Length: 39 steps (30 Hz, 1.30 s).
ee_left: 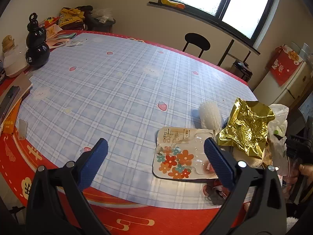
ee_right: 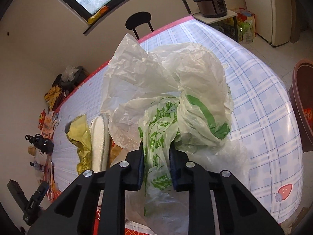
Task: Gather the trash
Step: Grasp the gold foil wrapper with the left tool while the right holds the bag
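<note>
Right gripper (ee_right: 156, 166) is pinching the light, floppy, slippery plastic bag (ee_right: 168, 98) by its bunched neck near the table (ee_right: 264, 117) front edge, left gripper (ee_left: 156, 162) is hovering wide open, empty, over a flowered wrapper (ee_left: 176, 156).

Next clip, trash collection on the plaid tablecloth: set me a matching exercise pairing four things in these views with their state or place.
Things:
1. left gripper
2. right gripper
3. gold foil wrapper
4. flower-print package

States or places:
A. lying flat on the tablecloth, partly behind a blue finger
B. crumpled, beside the white foam piece
C. jaws wide apart, nothing between them
D. closed on the white plastic bag with green print

Pairs: 1-C, 2-D, 3-B, 4-A
</note>
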Motion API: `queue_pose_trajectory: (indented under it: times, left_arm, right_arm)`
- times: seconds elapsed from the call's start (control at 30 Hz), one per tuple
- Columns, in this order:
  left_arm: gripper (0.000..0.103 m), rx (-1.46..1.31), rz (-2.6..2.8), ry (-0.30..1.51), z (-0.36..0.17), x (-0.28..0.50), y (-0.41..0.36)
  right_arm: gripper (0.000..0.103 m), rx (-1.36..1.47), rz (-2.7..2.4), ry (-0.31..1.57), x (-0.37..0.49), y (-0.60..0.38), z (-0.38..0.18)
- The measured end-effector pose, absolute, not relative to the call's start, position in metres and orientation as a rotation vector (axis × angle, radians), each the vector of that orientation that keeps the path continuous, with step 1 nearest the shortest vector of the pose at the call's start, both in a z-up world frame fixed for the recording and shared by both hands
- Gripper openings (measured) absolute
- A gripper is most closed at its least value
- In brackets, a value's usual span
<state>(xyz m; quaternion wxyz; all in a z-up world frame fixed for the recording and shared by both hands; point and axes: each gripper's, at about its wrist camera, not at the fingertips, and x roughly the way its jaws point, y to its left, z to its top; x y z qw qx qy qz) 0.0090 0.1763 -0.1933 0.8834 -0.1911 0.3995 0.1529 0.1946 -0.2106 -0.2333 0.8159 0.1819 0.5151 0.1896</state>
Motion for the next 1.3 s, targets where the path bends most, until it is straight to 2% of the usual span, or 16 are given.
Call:
queue_pose_trajectory:
  times: [0.23, 0.43, 0.7, 0.87, 0.93, 1.07, 1.1, 1.17, 1.2, 1.23, 1.3]
  left_arm:
    - [0.097, -0.362, 0.244, 0.823, -0.186, 0.019, 0.158]
    - [0.097, -0.309, 0.145, 0.832, -0.185, 0.038, 0.126]
    - [0.096, -0.043, -0.065, 0.82, -0.191, 0.096, 0.031]
    - [0.089, 0.112, -0.099, 0.823, -0.201, 0.124, -0.015]
    - [0.076, 0.185, -0.043, 0.826, -0.208, 0.131, -0.023]
    - [0.072, 0.202, -0.012, 0.843, -0.215, 0.139, -0.023]
    - [0.068, 0.204, -0.014, 0.853, -0.217, 0.141, -0.023]
    - [0.047, 0.179, -0.037, 0.867, -0.219, 0.144, -0.02]
    - [0.027, 0.153, -0.052, 0.87, -0.219, 0.144, -0.019]
    - [0.019, 0.137, -0.049, 0.864, -0.216, 0.144, -0.016]
    - [0.016, 0.088, -0.028, 0.844, -0.207, 0.139, -0.008]
  right_arm:
    - [0.021, 0.322, 0.486, 1.001, 0.183, -0.202, -0.194]
    - [0.021, 0.269, 0.51, 0.984, 0.171, -0.206, -0.182]
    - [0.022, 0.269, 0.499, 0.973, 0.155, -0.224, -0.165]
    - [0.022, 0.273, 0.477, 0.954, 0.147, -0.237, -0.16]
    - [0.022, 0.276, 0.466, 0.948, 0.144, -0.242, -0.158]
    - [0.022, 0.284, 0.449, 0.933, 0.137, -0.253, -0.155]
    - [0.022, 0.285, 0.445, 0.93, 0.135, -0.254, -0.154]
    - [0.022, 0.297, 0.441, 0.928, 0.133, -0.259, -0.153]
    - [0.022, 0.303, 0.439, 0.927, 0.132, -0.261, -0.153]
    - [0.022, 0.307, 0.437, 0.924, 0.131, -0.262, -0.152]
    - [0.022, 0.309, 0.44, 0.914, 0.128, -0.262, -0.15]
